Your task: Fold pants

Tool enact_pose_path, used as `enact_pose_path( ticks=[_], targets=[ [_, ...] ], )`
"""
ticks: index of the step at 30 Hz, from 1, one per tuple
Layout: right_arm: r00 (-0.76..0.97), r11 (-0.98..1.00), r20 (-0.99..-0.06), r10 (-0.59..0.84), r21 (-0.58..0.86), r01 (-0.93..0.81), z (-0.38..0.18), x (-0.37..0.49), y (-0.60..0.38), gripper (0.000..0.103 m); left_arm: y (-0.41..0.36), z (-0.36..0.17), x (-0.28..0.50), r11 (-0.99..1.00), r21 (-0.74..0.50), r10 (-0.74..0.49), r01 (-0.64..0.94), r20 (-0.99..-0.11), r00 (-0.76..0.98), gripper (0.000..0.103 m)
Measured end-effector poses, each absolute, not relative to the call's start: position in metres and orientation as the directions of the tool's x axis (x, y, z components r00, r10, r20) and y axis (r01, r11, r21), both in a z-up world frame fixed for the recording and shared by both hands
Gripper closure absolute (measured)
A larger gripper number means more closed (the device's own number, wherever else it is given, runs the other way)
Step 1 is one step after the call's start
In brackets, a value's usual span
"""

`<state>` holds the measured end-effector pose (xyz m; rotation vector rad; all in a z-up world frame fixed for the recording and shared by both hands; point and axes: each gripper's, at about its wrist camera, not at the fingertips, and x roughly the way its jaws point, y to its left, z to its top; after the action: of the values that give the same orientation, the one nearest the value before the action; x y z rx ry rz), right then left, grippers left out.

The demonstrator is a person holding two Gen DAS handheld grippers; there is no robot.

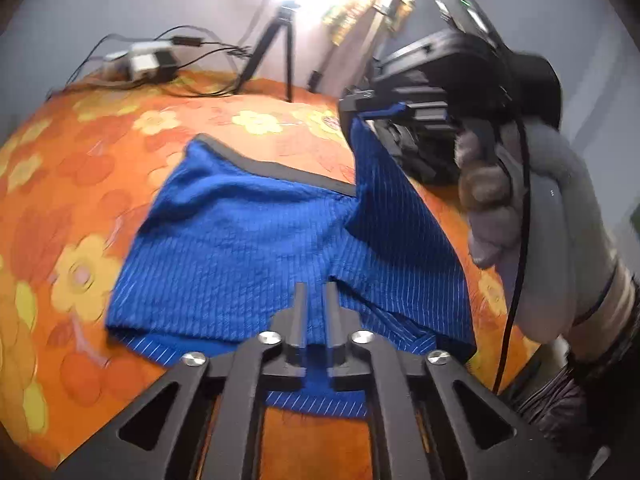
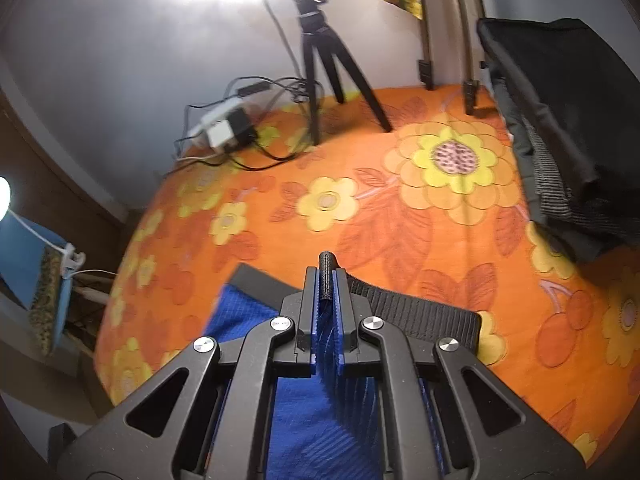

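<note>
Blue pinstriped shorts (image 1: 240, 248) with a black waistband (image 1: 272, 168) lie on the orange flowered bedspread. My left gripper (image 1: 316, 292) is shut on the blue fabric at the near hem, close to the crotch. My right gripper (image 1: 360, 110), held by a grey-gloved hand, is shut on the right waistband corner and lifts it above the bed, so the right side of the shorts hangs as a raised flap. In the right wrist view that gripper (image 2: 327, 276) pinches the black waistband (image 2: 416, 312) and blue cloth (image 2: 320, 400) between its fingers.
A black tripod (image 2: 320, 60) stands at the far edge of the bed, with a power adapter and cables (image 2: 228, 128) beside it. A dark pile of clothes (image 2: 568, 128) lies at the right. The bedspread (image 2: 400, 208) stretches beyond the shorts.
</note>
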<state>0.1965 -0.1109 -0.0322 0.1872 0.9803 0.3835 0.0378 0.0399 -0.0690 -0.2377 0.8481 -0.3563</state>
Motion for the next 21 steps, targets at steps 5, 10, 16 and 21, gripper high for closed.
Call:
enact_pose_path(
  ticks=[5, 10, 16, 21],
  targets=[
    [0.501, 0.928, -0.783, 0.368, 0.342, -0.148, -0.04, 0.211, -0.143, 0.096, 0.013, -0.07, 0.047, 0.922, -0.268, -0.386, 0.28, -0.702, 0.598, 0.085],
    [0.495, 0.927, -0.79, 0.363, 0.36, -0.106, -0.05, 0.219, -0.165, 0.096, 0.002, -0.084, 0.06, 0.935, -0.213, -0.345, 0.284, -0.735, 0.584, 0.06],
    [0.491, 0.924, -0.789, 0.369, 0.369, -0.102, -0.056, 0.219, -0.173, 0.096, -0.007, -0.095, 0.073, 0.944, -0.179, -0.313, 0.278, -0.757, 0.574, 0.06],
    [0.49, 0.921, -0.788, 0.373, 0.379, -0.092, -0.057, 0.219, -0.181, 0.096, -0.016, -0.098, 0.074, 0.949, -0.142, -0.287, 0.283, -0.762, 0.58, 0.061]
  ],
)
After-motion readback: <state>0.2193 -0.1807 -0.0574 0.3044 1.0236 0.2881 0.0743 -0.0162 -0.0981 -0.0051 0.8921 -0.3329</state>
